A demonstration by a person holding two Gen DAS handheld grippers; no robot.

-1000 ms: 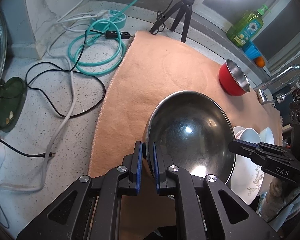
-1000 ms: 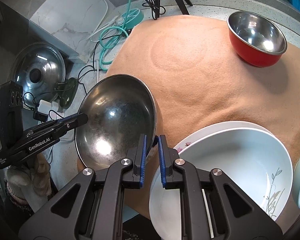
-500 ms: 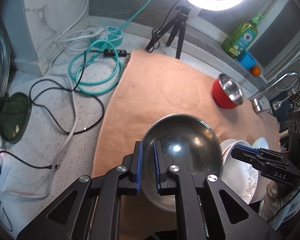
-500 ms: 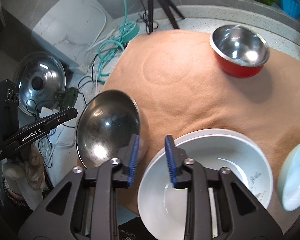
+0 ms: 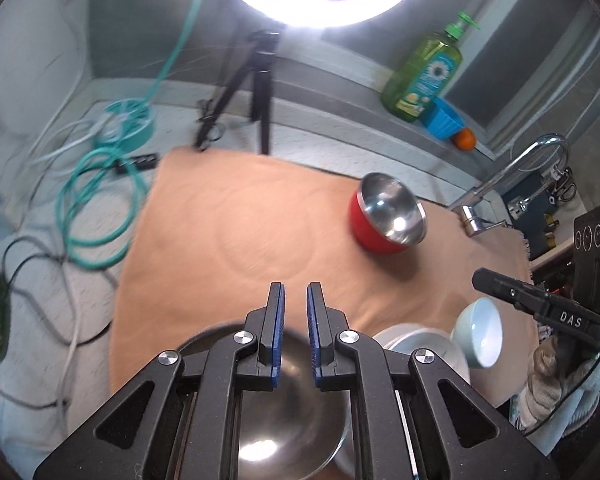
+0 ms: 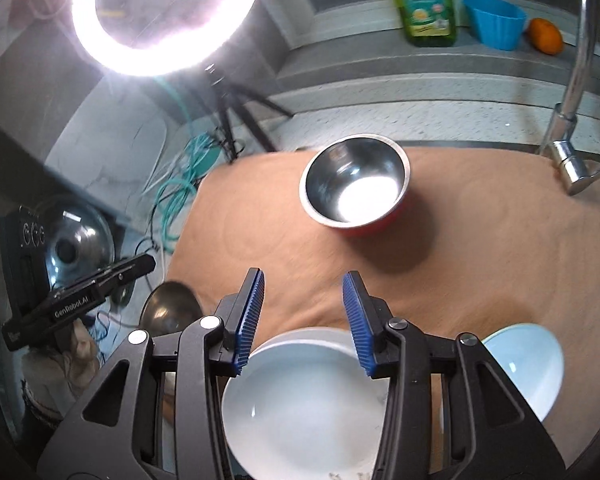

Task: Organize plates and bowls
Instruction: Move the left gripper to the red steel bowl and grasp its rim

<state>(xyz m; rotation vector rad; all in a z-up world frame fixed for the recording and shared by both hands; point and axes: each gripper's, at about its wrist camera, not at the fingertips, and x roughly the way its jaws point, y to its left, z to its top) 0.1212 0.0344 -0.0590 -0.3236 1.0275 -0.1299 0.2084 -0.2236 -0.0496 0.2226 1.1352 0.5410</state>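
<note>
Left wrist view: the left gripper (image 5: pixel 296 304) is all but closed on nothing, the steel bowl (image 5: pixel 288 432) beneath it at the frame's bottom. In the right wrist view the right gripper (image 6: pixel 304 312) is opening, empty, above the white plate (image 6: pixel 300 408). The shiny red bowl (image 6: pixel 356 184) at centre and pale blue bowl (image 6: pixel 528 364) at lower right sit apart on the mat (image 6: pixel 480 240), so stacking seems barely begun.

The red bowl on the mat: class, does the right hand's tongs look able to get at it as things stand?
Probably yes. The red bowl stands alone on the mat, bare cloth before it, and the right tongs are opening with nothing between them.
</note>
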